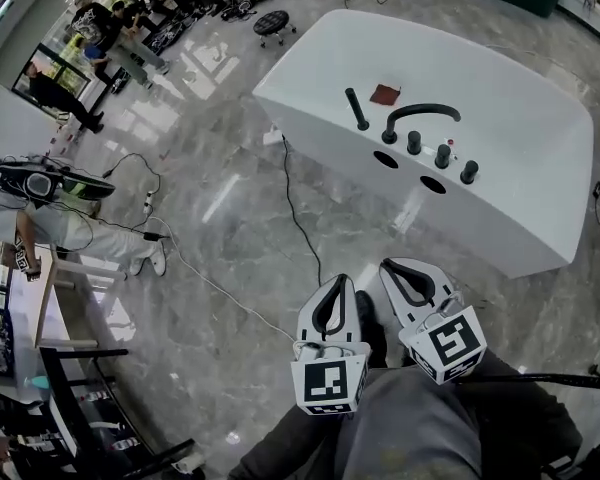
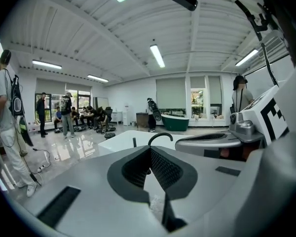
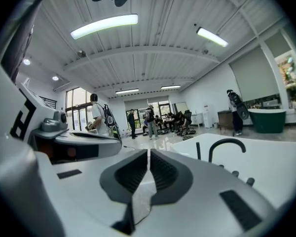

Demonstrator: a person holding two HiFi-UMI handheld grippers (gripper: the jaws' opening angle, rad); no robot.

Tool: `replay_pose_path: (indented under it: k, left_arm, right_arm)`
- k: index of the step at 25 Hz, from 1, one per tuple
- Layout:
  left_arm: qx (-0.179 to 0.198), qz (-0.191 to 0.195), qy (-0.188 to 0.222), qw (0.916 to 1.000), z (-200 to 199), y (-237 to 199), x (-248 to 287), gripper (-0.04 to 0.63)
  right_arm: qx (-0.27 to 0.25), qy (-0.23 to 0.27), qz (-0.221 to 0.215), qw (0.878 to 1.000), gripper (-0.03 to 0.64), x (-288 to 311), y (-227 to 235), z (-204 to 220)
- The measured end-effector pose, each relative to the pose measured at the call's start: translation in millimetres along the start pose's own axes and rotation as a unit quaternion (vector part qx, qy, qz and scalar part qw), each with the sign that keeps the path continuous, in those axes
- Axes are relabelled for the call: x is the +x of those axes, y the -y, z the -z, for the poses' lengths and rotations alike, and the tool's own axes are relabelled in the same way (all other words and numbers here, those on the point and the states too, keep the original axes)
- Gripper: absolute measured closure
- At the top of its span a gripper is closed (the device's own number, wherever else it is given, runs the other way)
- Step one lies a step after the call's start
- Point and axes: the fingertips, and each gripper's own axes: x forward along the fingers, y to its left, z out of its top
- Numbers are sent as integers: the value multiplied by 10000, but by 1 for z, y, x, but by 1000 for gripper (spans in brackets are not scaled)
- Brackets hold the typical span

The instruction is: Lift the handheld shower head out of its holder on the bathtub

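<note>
Shower head [image 1: 357,109] upright on bathtub [image 1: 520,168], faucet [image 1: 420,116] beside

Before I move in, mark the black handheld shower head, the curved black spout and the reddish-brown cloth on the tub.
Black handheld shower head [image 1: 356,106]: head view, mid-shaft.
Curved black spout [image 1: 425,107]: head view, top of its arch.
Reddish-brown cloth [image 1: 385,94]: head view, its centre.

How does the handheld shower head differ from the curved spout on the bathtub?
The handheld shower head is a straight, slim stick standing in its holder; the spout is a tube bent into an arch. In the head view the shower head stands alone at the left, while the spout rises beside three knobs. Both are black and sit on the deck of the white bathtub.
</note>
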Motion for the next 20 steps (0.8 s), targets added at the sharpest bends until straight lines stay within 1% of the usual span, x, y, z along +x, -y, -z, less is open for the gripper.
replay_pose_path:
  k: [3, 7, 12, 16, 20]
  left_arm:
    - [-82, 57, 20, 9999, -1, -25, 25, 592]
    - [-119, 146, 124, 9997, -15, -68, 57, 592]
    - [-231, 219, 98, 9994, -17, -120, 96, 592]
    - [-250, 362, 104, 9990, -20, -149, 119, 592]
    - [-309, 432, 115, 9985, -27, -169, 140, 592]
  right_arm:
    - [26, -101, 49, 9999, 612, 34, 8, 2]
    - [8, -167, 213, 9996, 612, 86, 19, -13]
    - [0, -311, 402, 9987, 612, 145, 33, -18]
    - [30, -338, 554, 9979, 612, 182, 40, -26]
    - [3, -393, 689, 9969, 612, 205, 50, -34]
